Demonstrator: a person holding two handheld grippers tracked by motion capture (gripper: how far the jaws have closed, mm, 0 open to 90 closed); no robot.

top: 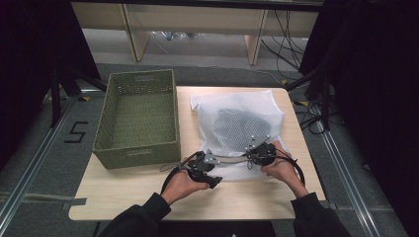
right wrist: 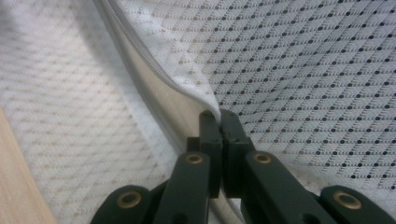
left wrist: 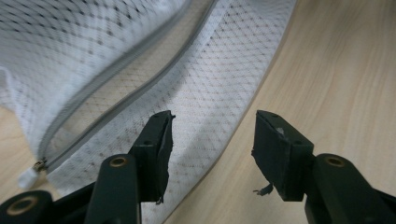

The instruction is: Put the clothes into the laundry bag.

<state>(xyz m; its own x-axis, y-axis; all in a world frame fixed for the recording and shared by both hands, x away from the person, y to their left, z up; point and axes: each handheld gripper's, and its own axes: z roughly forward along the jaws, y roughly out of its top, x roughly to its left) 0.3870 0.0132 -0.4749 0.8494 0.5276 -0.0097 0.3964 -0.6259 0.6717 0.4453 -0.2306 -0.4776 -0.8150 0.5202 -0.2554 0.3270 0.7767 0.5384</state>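
A white mesh laundry bag (top: 222, 103) lies on the wooden table (top: 247, 197), with something dark (top: 239, 123) inside it. Its zipper (left wrist: 116, 88) runs open along the near edge, and the zipper pull (left wrist: 29, 176) sits at one end. My right gripper (right wrist: 219, 114) is shut on the upper lip of the bag's opening (right wrist: 187, 91), at the bag's near right (top: 258, 150). My left gripper (left wrist: 212, 126) is open, one jaw over the bag's mesh edge and the other over bare wood. It sits at the bag's near left corner (top: 207, 164).
An empty green woven basket (top: 138, 150) stands on the table's left half, close beside the bag. Bare wood lies in front of the hands. Past the table's far edge are shelf legs and cables (top: 291, 44) on the floor.
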